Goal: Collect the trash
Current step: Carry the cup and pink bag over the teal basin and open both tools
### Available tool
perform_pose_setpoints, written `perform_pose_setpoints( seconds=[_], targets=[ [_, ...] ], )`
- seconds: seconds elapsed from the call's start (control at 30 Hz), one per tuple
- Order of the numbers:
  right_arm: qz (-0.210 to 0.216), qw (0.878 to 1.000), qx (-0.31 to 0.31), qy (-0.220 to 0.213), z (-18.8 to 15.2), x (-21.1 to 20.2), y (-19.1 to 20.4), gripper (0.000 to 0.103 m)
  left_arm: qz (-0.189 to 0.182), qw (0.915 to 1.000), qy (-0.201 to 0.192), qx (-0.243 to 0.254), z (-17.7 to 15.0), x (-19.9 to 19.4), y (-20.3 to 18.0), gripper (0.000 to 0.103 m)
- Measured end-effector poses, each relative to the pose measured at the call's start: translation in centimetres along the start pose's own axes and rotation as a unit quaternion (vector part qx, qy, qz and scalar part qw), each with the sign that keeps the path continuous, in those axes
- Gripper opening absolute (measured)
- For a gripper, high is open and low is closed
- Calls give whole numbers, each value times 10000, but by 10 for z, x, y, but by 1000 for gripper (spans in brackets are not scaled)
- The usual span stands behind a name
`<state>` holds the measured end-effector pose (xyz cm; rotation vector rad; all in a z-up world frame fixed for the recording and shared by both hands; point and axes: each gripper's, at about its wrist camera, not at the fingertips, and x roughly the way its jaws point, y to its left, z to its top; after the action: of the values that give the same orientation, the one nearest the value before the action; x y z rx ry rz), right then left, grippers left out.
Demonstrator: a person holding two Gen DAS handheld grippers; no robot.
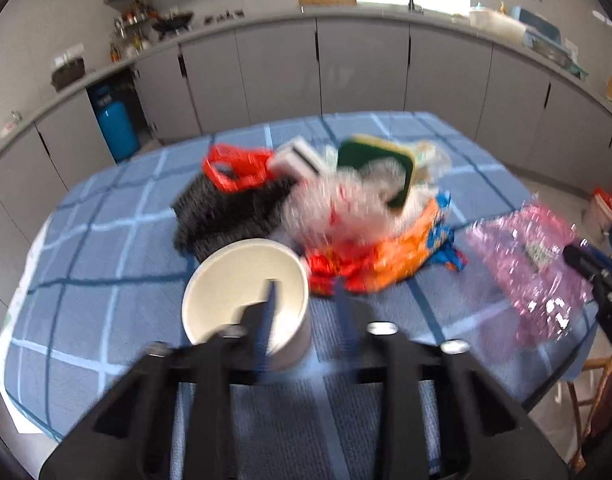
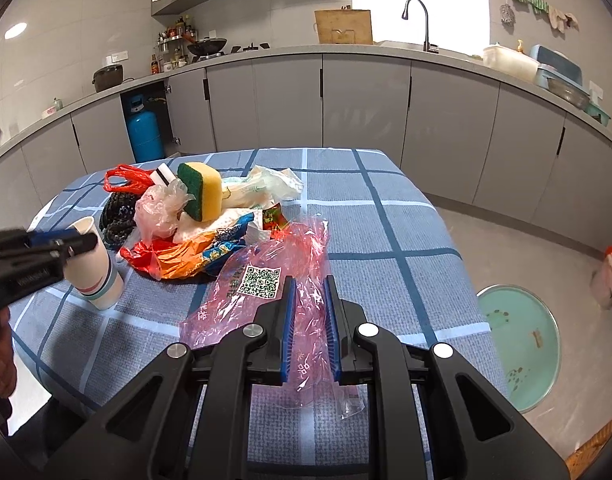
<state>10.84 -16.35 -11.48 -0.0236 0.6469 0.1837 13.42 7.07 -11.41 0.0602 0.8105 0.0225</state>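
Right claw (image 2: pixel 310 322) grips a crinkled pink plastic bag (image 2: pixel 262 288) over the blue checked bench (image 2: pixel 389 232); left claw (image 1: pixel 304 308) pinches the white paper cup (image 1: pixel 246 292) rim just beside it. Beyond, the trash heap (image 2: pixel 194 216) waits: keep both grips firm while lifting.

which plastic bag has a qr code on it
The pink bag between the right gripper's fingers; the red and clear bags show none.

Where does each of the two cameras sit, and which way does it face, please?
Left wrist: on the left gripper, facing the kitchen counter across the table; its fingers straddle the paper cup rim.
Right wrist: on the right gripper, facing likewise; its fingers flank the pink plastic bag.
Shared: cup, bag, trash pile, each other's gripper.
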Motion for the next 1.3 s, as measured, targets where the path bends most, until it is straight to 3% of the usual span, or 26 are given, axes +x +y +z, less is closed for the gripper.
perform_pose_setpoints(
  seconds=[0.23, 0.4, 0.57, 0.83, 1.07, 1.3],
  targets=[
    [0, 9998, 84, -189, 4, -10, -8, 16, 81, 9990, -411, 159, 12, -27, -5, 6],
    [-204, 9988, 222, -397, 9, -25, -29, 16, -230, 9959, -794, 366, 33, -47, -33, 6],
    [-571, 9959, 479, -517, 11, -35, -64, 16, -730, 9883, -1099, 764, 56, -53, -85, 6],
    [-1302, 9855, 1006, -409, -3, -34, -145, 16, -1502, 9718, -1253, 1316, 83, -38, -183, 6],
    [-1908, 9718, 1373, -190, -25, -20, -218, 16, -2115, 9538, -1167, 1788, 87, -17, -273, 6],
    [-2110, 9639, 1623, 0, -46, 0, -266, 16, -2553, 9401, -977, 2038, 80, 6, -334, 6]
  ],
)
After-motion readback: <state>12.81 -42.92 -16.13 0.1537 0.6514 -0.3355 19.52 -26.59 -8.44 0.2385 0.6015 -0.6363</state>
